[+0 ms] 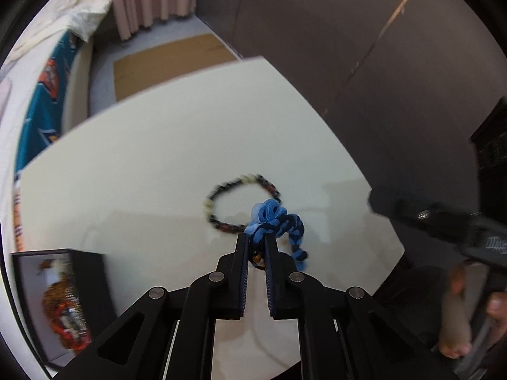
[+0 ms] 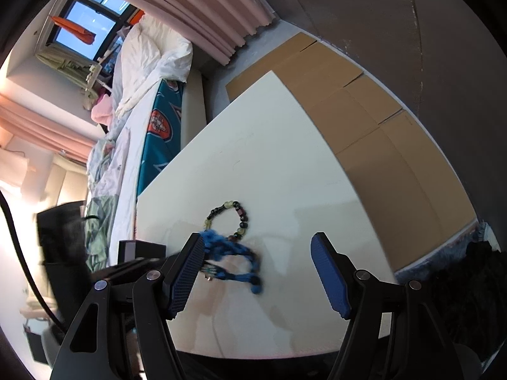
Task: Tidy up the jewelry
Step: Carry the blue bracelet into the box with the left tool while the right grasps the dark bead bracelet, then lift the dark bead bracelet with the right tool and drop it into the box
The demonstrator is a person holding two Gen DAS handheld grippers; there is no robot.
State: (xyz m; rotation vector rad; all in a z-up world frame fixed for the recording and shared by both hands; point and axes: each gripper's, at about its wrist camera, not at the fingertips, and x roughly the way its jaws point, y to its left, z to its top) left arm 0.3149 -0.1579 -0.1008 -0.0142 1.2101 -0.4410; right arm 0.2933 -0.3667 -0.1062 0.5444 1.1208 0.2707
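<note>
**Left gripper pinched on the blue braid, right gripper wide beside it**

Near the middle of the white worktop the left gripper points steeply down, its jaws drawn in to a narrow slot and pinched on one end of the blue braided bracelet. The braid's looped light-blue knot sits just past the fingertips, and its darker plaited length curls away to the right and back toward the near edge of the worktop. A small orange-and-dark bit shows in the slot between the pads; what it is cannot be told.

Just beyond the braid lies the beaded bracelet, a ring of dark and pale beads flat on the worktop, touching or overlapped by the braid at its near-right side.

At the worktop's near-left corner stands a dark open box with orange, blurred contents.

In the right wrist view the right gripper stands wide with nothing between its blue pads; the braid lies on the worktop against its left finger.
</note>
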